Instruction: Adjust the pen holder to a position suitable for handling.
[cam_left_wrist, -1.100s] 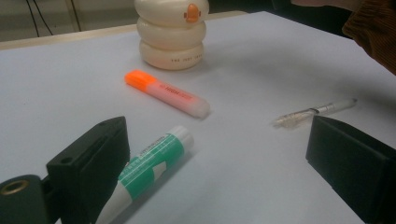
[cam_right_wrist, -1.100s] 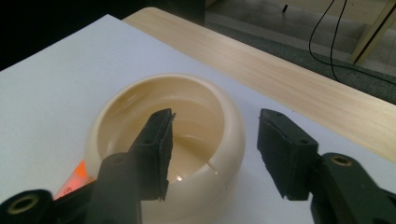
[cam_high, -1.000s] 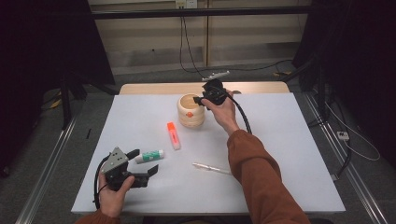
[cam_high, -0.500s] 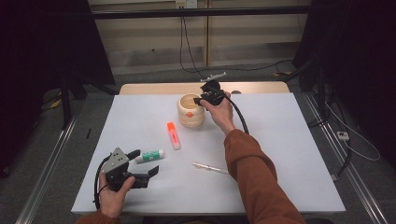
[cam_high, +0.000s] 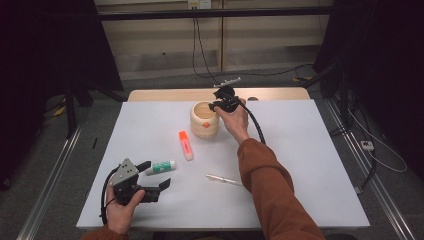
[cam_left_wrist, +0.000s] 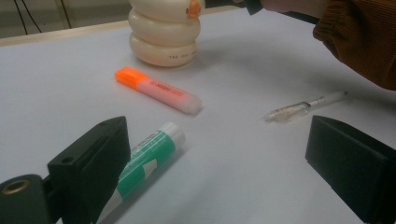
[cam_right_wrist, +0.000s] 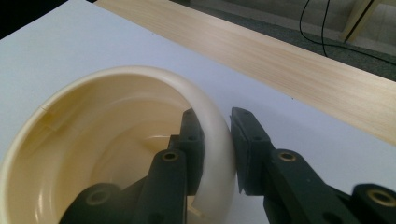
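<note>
A cream ribbed cup (cam_high: 204, 120) (cam_left_wrist: 163, 32) (cam_right_wrist: 93, 140) stands at the back middle of the white table. My right gripper (cam_high: 216, 106) (cam_right_wrist: 215, 116) reaches it from the right. One jaw is inside the cup, the other outside, and they have just been closing with the rim wall between them; the pads now press on it. My left gripper (cam_high: 156, 174) (cam_left_wrist: 217, 126) rests open on the table at the front left, holding nothing. A green-and-white glue stick (cam_high: 161, 167) (cam_left_wrist: 149, 154) lies beside its left jaw.
An orange highlighter (cam_high: 186, 145) (cam_left_wrist: 159, 89) lies between the cup and the glue stick. A clear thin pen (cam_high: 225, 180) (cam_left_wrist: 306, 105) lies near the person's right forearm. A wooden strip (cam_high: 200, 94) (cam_right_wrist: 303, 56) borders the table's far edge. Dark stands flank the table.
The right gripper's jaws have drawn together onto the cup's rim, with the hand barely shifting. The left gripper and the loose items have stayed put.
</note>
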